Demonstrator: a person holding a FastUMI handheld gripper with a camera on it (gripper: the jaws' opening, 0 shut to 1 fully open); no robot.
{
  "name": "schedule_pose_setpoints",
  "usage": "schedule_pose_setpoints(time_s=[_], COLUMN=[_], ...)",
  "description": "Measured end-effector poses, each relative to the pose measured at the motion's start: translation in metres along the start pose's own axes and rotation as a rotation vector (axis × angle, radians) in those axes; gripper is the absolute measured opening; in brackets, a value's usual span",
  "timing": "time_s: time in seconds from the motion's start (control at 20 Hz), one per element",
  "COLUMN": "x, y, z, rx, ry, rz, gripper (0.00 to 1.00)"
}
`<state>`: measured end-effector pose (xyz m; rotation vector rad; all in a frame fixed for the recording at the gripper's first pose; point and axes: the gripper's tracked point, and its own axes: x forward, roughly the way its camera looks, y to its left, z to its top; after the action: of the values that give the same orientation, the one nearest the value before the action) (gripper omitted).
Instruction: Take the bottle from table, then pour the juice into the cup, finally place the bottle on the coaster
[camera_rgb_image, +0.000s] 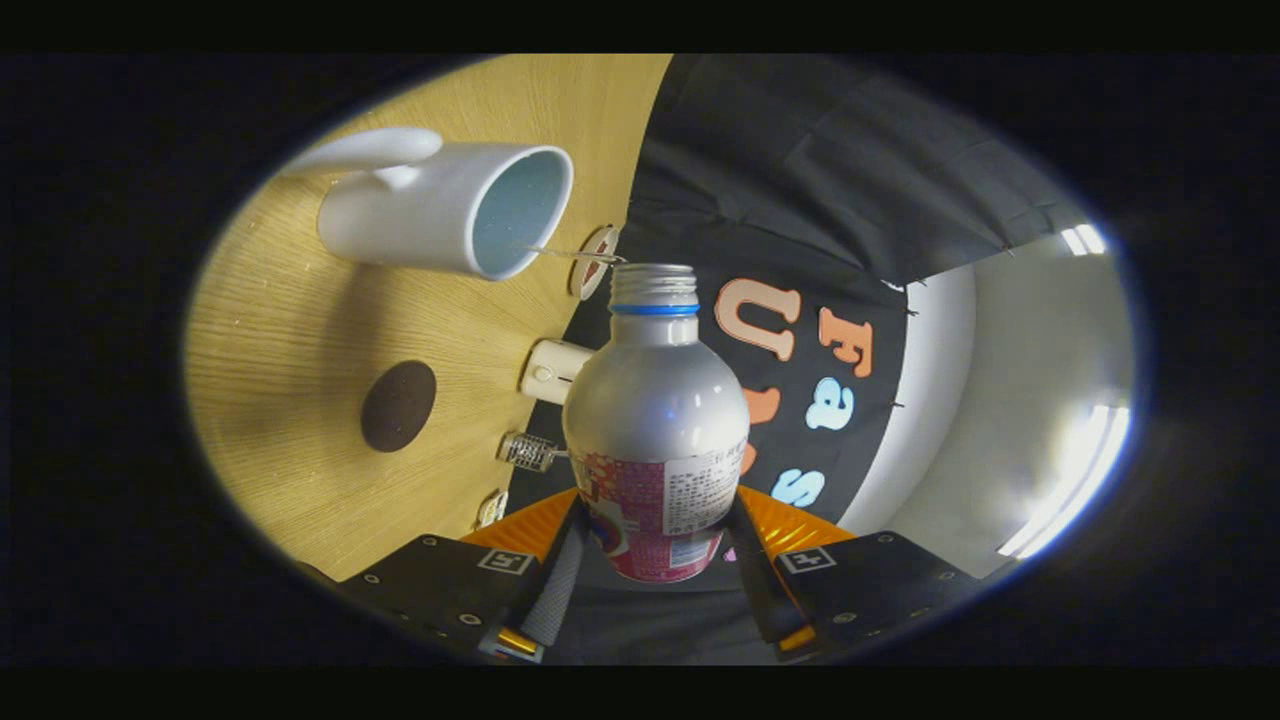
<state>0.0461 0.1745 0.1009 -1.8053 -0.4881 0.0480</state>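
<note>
Jaws (655, 550): pinched the bottle (655, 420) at its base.
Mouth: pointed just beside the cup (450, 210) rim.
Tilt: tabletop (290, 340) stood sideways.

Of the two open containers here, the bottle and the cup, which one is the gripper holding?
The bottle: it sits clamped between both fingers of the gripper, cap off. The white cup stands apart on the wooden table, beyond the bottle's mouth.

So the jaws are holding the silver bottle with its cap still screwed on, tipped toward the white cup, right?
Not quite: the bottle has no cap; the gripper view shows its bare threaded neck open. The rest holds: the gripper jaws press on its two sides, and its mouth points toward the white cup.
</note>
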Motion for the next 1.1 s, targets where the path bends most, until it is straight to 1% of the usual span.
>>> schedule_pose_setpoints(time_s=[1.1], x=[0.0002], y=[0.0057], z=[0.0050], rx=[-0.051], ry=[-0.022], rz=[0.030], gripper=[0.73])
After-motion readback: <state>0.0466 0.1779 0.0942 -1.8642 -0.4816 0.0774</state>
